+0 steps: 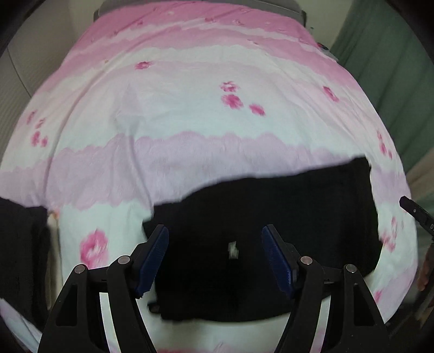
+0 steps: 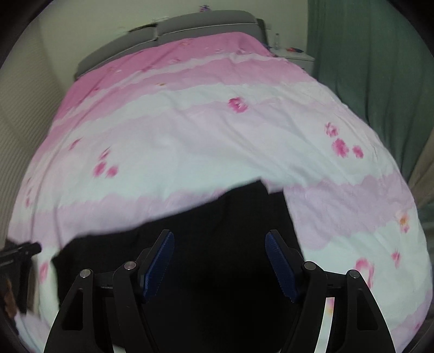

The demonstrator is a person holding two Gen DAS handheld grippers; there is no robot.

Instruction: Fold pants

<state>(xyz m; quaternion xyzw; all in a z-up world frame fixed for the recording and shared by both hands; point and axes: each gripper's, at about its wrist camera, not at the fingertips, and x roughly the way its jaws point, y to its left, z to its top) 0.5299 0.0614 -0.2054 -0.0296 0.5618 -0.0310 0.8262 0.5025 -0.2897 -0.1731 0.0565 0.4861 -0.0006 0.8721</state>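
Note:
The black pants (image 1: 271, 217) lie folded into a flat rectangle on the pink and white flowered bed cover (image 1: 190, 122), a small white tag (image 1: 232, 249) showing on top. My left gripper (image 1: 214, 230) hovers above the pants, open, its blue pads clear of the cloth. In the right wrist view the same pants (image 2: 217, 217) fill the lower middle, and my right gripper (image 2: 219, 236) hangs over them, open and holding nothing. Each gripper shows at the edge of the other's view: the right gripper (image 1: 415, 214), the left gripper (image 2: 21, 252).
Another dark cloth (image 1: 21, 244) lies at the bed's left edge. A grey headboard (image 2: 190, 24) stands at the far end, a green curtain (image 2: 366, 68) hangs on the right, and a white nightstand (image 2: 298, 58) carries a bottle. A pale wall runs along the left.

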